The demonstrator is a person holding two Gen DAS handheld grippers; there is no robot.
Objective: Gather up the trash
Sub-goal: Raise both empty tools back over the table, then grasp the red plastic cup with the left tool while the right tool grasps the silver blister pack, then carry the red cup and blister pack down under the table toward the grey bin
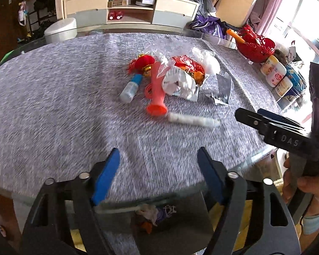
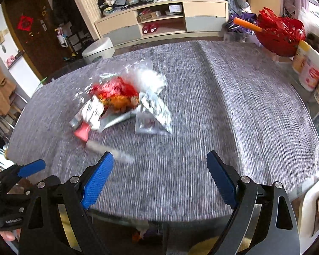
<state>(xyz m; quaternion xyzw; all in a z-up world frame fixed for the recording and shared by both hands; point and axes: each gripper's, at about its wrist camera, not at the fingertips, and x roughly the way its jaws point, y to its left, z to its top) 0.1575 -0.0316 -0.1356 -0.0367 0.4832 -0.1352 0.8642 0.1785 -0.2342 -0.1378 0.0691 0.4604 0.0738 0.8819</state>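
Crinkly foil wrappers [image 1: 184, 78], smooth orange plastic horn [image 1: 156, 93], woven grey tablecloth [image 1: 53, 106]

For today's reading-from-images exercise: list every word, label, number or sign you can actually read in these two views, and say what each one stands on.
"DAS": raised letters on the right gripper body, left wrist view; any letters beyond them are hidden.
Left gripper body label: too blurred to read.
Red paper sign on the dark door: character unreadable.
Canisters at the table edge: printing too small.
Red snack wrapper: printing blurred.
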